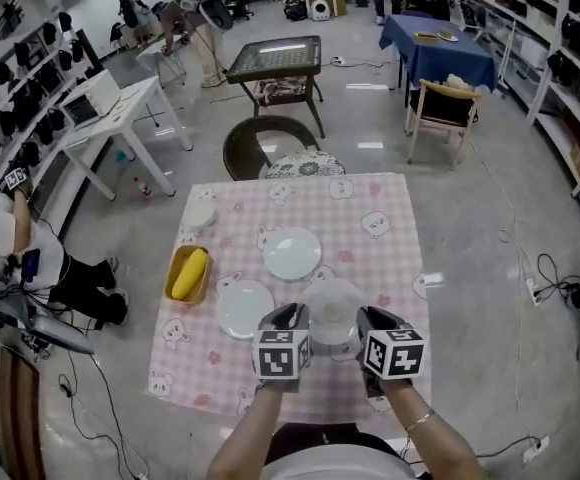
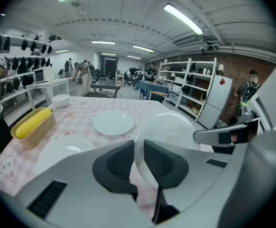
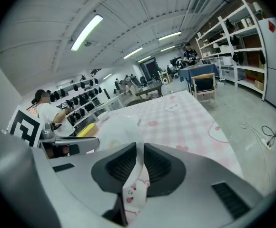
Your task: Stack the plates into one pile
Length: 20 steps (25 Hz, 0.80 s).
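Your left hand-held gripper point(image 1: 292, 318) and right hand-held gripper point(image 1: 374, 320) each clamp the plate point(image 1: 332, 303) by opposite rims; unequal pull risks slippage.

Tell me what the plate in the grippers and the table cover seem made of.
Held plate: glossy white, probably ceramic or melamine; light glints on its smooth face. Tablecloth: matte pink checked sheet, fabric or vinyl; cannot tell which.

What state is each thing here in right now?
Left gripper: shut on the held plate's rim.
Right gripper: shut on its opposite rim.
Round white plate between the grippers: held, unstacked.
White plate at mid-table: flat, unstacked.
White plate at near left: flat, unstacked.
Small white bowl: upright.
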Tool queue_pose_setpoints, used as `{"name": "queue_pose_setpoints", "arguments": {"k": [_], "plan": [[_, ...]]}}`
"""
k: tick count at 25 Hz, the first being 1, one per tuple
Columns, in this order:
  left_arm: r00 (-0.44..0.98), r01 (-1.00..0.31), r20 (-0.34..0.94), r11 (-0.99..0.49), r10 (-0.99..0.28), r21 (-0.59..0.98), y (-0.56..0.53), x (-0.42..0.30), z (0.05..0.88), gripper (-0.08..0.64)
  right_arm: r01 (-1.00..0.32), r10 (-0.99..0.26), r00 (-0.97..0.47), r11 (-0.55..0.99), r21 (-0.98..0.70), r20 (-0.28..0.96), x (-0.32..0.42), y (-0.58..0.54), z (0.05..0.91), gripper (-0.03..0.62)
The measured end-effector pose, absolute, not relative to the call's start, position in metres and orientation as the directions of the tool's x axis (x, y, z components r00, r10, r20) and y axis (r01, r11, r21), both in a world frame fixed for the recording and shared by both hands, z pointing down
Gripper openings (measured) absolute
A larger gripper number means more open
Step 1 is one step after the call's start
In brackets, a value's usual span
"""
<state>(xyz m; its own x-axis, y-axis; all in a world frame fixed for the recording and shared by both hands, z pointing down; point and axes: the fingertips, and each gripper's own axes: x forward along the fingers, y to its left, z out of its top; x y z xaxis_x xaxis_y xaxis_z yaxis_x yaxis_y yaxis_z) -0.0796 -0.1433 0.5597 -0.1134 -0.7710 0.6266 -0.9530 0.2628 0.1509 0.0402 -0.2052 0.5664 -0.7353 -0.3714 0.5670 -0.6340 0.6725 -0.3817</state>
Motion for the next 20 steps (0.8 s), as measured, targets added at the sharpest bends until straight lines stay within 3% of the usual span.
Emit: {"name": "queue_pose_setpoints", "arguments": {"k": [7,20], "plan": [[-0.218,-0.923,0.625,0.366,-0.750,0.118,-0.097,-0.137,0.552,0.083,-0.528,-0.260,-0.788,0.751,-0.396,0.558,-0.026,-0.172,0.558,0.049],[-0.269,-0.880,0.643,0.454,-0.717,0.138,-0.027,-0.246,0.557,0.081,-0.456,-0.154,-0.789,0.795,-0.400,0.595,-0.142,-0.112,0.564,0.049]]}}
